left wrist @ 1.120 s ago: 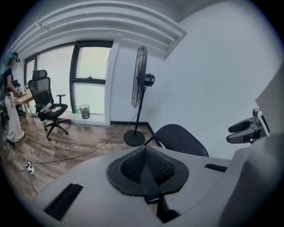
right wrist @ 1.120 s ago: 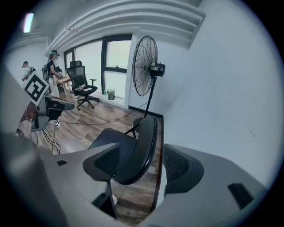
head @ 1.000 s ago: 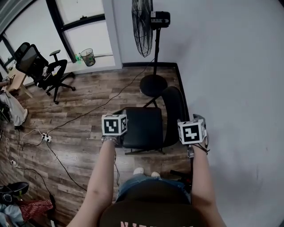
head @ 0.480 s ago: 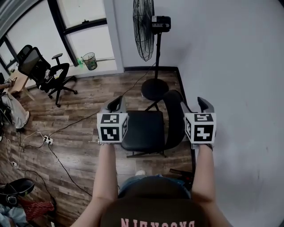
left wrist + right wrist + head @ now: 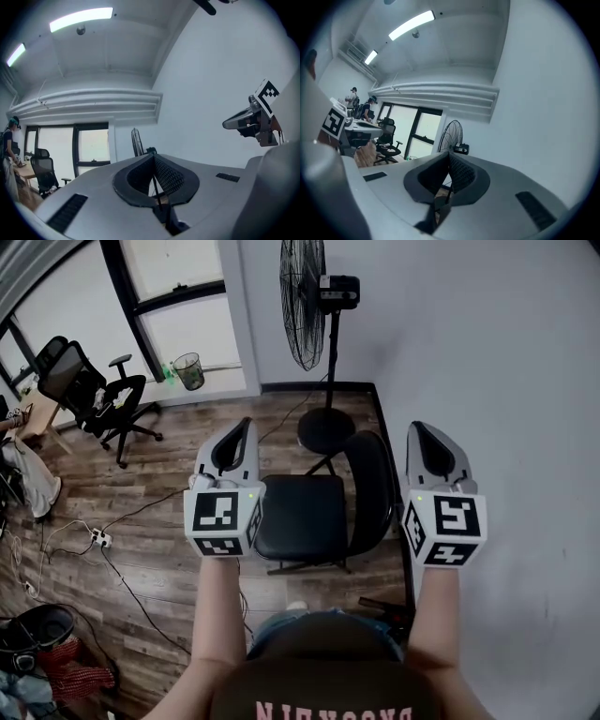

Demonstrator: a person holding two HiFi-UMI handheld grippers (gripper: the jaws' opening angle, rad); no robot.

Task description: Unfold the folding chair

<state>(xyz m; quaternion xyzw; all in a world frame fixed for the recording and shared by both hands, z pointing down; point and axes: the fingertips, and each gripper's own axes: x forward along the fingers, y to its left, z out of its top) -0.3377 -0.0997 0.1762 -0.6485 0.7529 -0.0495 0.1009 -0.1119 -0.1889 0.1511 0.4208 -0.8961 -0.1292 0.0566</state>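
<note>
1. The folding chair [image 5: 300,510] stands opened out on the wood floor [image 5: 169,474]. Its black seat lies flat and its backrest stands on the side toward the white wall [image 5: 506,352].
2. The chair stands near the round base of a standing fan [image 5: 302,296], in the corner below the window.
3. The left gripper [image 5: 242,427] is held out level above the chair's left side in the head view. Its jaws are pressed together with nothing between them, and it touches nothing.
4. The right gripper [image 5: 419,429] is held out level above the chair's backrest side, well apart from the left one. Its jaws have just been closing and now meet, with nothing between them.
5. Neither gripper is in contact with the chair.
6. An office chair [image 5: 89,385] and a waste bin [image 5: 189,364] stand by the window, well apart from the folding chair. Cables [image 5: 131,582] and a power strip [image 5: 98,534] lie on the floor to the left.
</note>
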